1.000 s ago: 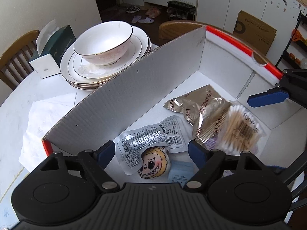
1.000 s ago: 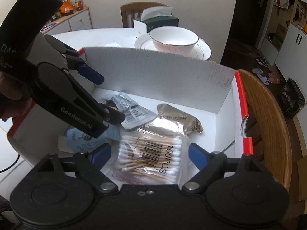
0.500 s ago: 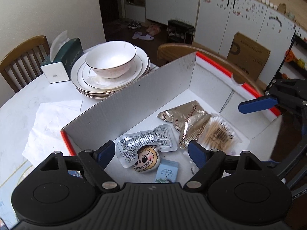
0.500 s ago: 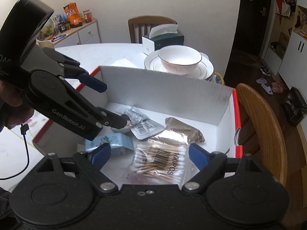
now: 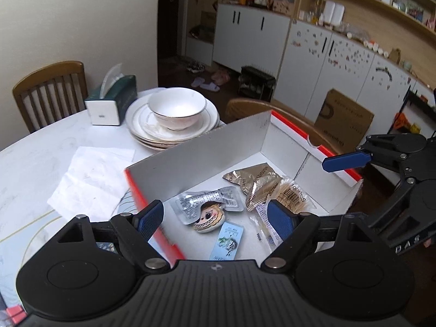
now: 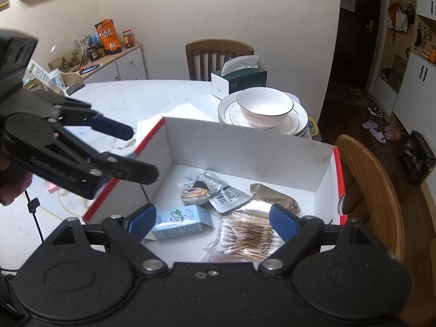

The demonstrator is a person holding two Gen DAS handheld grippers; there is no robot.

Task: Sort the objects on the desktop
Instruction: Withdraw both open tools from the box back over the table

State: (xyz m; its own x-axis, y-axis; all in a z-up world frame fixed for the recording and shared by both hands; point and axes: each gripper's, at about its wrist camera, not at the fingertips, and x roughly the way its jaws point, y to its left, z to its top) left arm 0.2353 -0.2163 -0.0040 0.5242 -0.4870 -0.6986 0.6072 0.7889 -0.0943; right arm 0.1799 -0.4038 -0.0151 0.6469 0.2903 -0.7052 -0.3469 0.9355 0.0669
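Box: the white cardboard box with red edges [image 6: 245, 150] sits on the white round table [image 6: 130, 98], and all the small goods in view lie on its floor.
Contents: a clear bag of wooden cotton swabs [image 6: 245, 238] at the near right, a shiny gold-brown foil snack packet [image 5: 252, 181] just behind it, a clear wrapper with a cartoon-face cake [image 5: 208, 214] in the middle, and a small pale-blue carton [image 6: 181, 222] at the near left.
Left gripper [image 5: 215, 218]: jaws stand wide apart with nothing between the blue pads; it hangs above the box's near-left corner.
Right gripper [image 6: 212, 218]: its jaws have just been opening a little; they are spread and empty, with the swab bag and carton lying well below them.
Step in hand: as I judge it, both tools are clear of the box, so the sorting looks nearly done or between items.
How to do it well: lift both tools straight out, keeping the fingers off the tall cardboard wall so the light box is not dragged.
Watch: the stacked white plates and bowl [image 5: 175, 114] stand just behind the box; swing away from them.
Next pick: scan the table for leftovers; the crumpled white tissue sheet [image 5: 90, 177] beside the box may be one.
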